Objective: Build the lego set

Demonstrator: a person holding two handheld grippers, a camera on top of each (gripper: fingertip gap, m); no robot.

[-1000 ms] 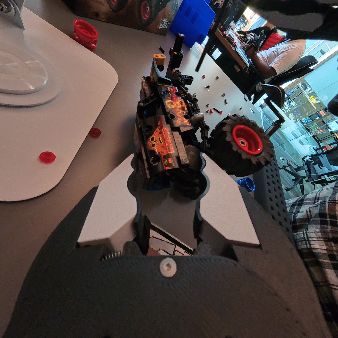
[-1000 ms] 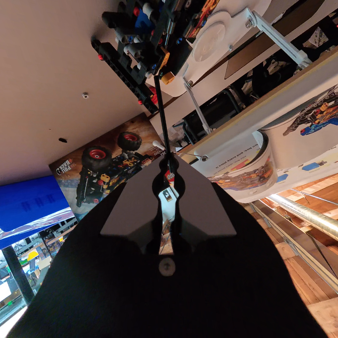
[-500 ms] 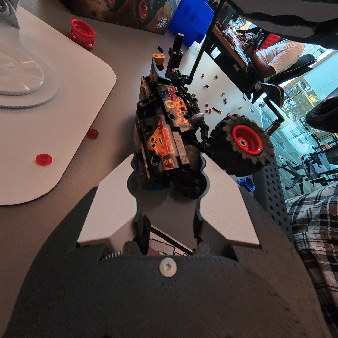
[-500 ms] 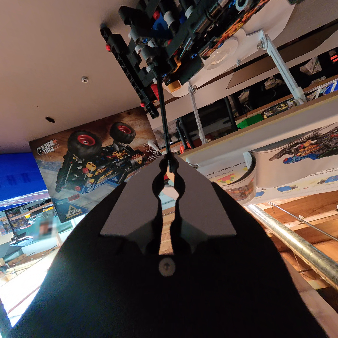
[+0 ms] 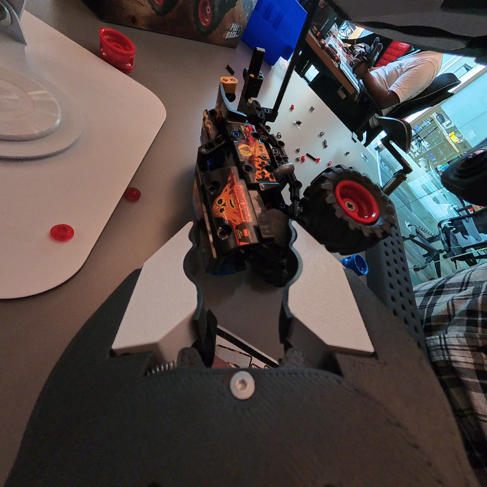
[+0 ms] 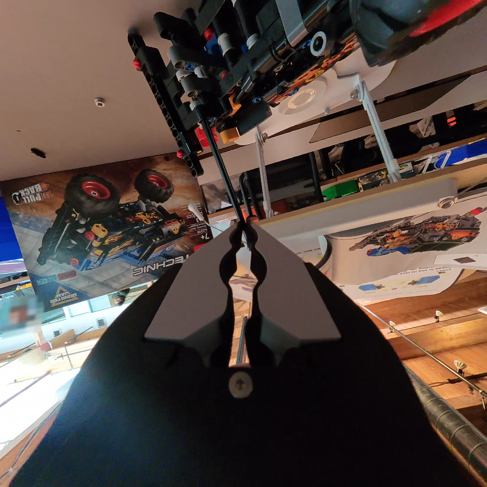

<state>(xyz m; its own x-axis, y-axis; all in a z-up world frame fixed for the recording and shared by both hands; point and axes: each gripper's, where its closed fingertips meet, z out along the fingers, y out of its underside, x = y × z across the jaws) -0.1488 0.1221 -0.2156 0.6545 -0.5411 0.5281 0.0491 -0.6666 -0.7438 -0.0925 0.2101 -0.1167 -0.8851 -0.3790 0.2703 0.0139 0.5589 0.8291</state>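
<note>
A black and orange lego truck (image 5: 237, 189) lies on its side on the grey table, with one black tyre on a red hub (image 5: 353, 208) fitted at its right. My left gripper (image 5: 241, 232) is shut on the truck's near end. My right gripper (image 6: 243, 226) is shut on a long thin black axle (image 6: 218, 168). The axle's far end sits in the truck's frame (image 6: 232, 73). The same axle (image 5: 290, 60) shows in the left wrist view, slanting up from the truck's far end.
A white pad (image 5: 66, 163) lies at the left with a red round stud (image 5: 62, 232) on it; another stud (image 5: 131, 194) and a red wheel hub (image 5: 117, 48) lie beside it. The set's box (image 6: 105, 224), a blue bin (image 5: 274, 29) and small loose pins (image 5: 311, 158) are behind. A blue piece (image 5: 354, 264) lies by a perforated grey stand (image 5: 390, 276). About 15 centimetres separates my left fingertips from my right. Left tips and right tips are each some 20 centimetres from the red wheel hub (image 5: 117, 48).
My right gripper has brought the axle in: its tip went from near the truck's far end into the frame. The truck looms closer in the right wrist view. My left gripper holds still.
</note>
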